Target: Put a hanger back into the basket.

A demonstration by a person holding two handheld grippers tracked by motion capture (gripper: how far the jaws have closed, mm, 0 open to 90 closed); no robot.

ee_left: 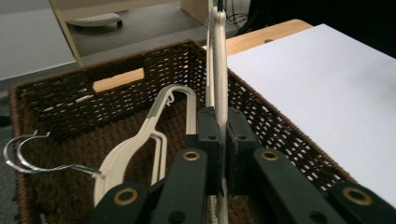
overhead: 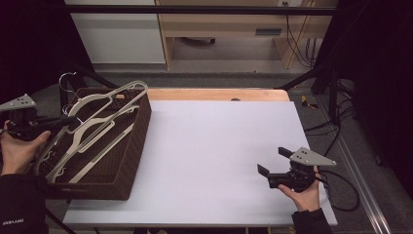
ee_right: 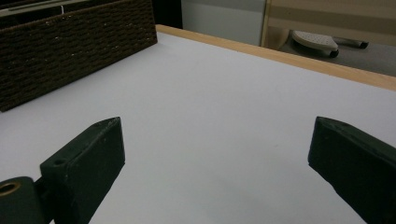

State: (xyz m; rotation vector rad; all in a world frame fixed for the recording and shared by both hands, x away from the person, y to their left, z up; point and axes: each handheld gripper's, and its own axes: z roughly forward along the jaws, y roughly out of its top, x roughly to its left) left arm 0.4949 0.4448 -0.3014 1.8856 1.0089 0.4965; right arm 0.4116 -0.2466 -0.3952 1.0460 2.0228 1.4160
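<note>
Hangers of cream plastic [overhead: 97, 124] lie in a heap inside the brown woven basket [overhead: 139, 131], which stands on the left part of the tabletop [overhead: 214, 146]. Some of them rest flat on the basket bottom, and some lean up so that their shoulders rise over the far rim. One hanger [ee_left: 218, 56] is clamped between the pads of the left claw [ee_left: 222, 149]; in the left gripper view it stands on its edge, thin and upright, and runs away from the claw above the far right corner of the basket. Another hanger [ee_left: 149, 135] lies lower in the basket, to the left of the claw, and its metal hook [ee_left: 28, 156] curls near the left wall. A slot handle is cut in the far wall of the basket. The right claw [overhead: 272, 163] is spread wide with nothing between its pads; it hangs low over the bare white surface, well apart from the basket, near the front right corner of the tabletop. A strip of light wood [overhead: 219, 94] shows at the far edge of the tabletop. Behind it there is grey floor, a white cabinet [overhead: 119, 36] and pale wooden furniture [overhead: 234, 22], and black cables [overhead: 336, 131] lie on the floor at the right.
</note>
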